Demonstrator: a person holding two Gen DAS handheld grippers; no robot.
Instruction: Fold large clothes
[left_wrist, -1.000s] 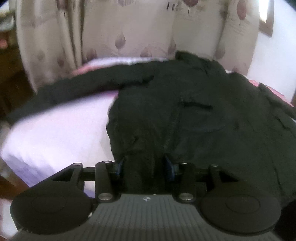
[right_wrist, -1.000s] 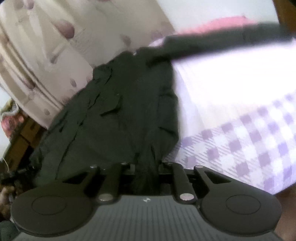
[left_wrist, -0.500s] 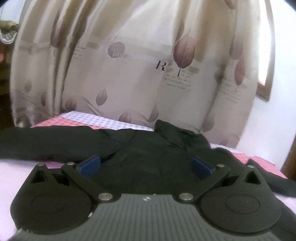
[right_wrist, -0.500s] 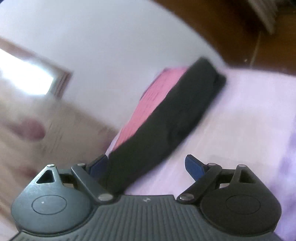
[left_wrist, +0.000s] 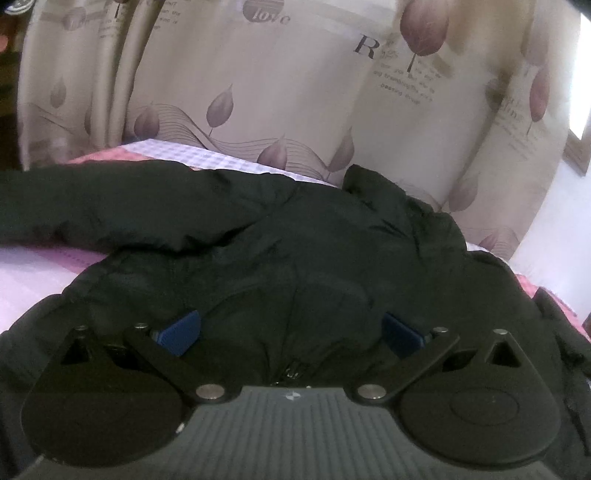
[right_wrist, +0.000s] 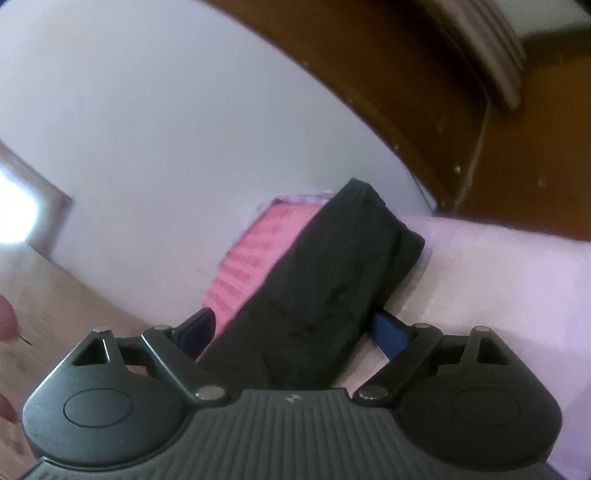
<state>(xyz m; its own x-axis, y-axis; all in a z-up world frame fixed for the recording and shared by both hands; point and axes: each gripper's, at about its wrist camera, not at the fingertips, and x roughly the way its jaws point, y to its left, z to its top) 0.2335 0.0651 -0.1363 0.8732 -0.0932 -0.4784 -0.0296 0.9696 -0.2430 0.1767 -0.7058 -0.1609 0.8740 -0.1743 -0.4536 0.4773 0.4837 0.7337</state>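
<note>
**Jacket spread flat on the bed, both of your grippers standing apart**

Jacket (left_wrist: 295, 258) fabric reads as matte black and slightly puffy, with soft creases across the chest. It lies spread on the bed (left_wrist: 33, 269), whose cover is pale lilac with a pink-striped edge. In your left wrist view one sleeve (left_wrist: 110, 206) stretches out to the left and runs off the frame, so you cannot see its cuff. The collar (left_wrist: 373, 184) rises in a small rounded hump at the far end, close to a cream curtain (left_wrist: 258, 85) printed with mauve leaves and lettering. A short run of zipper teeth (left_wrist: 293, 373) shows just above the gripper body; the hem beneath is hidden.

Your left gripper (left_wrist: 291, 332) has its blue ribbed pads (left_wrist: 181, 332) spread wide over the jacket front, gripping nothing.

Your right gripper (right_wrist: 295, 332) is also spread, and the other sleeve (right_wrist: 332, 280) lies between its fingers, a broad flat band ending in a squared cuff. Whether either pad touches the cloth is hard to tell. A plain pale wall (right_wrist: 166, 129) and brown wooden furniture (right_wrist: 480, 122) fill the background, blurred.
</note>
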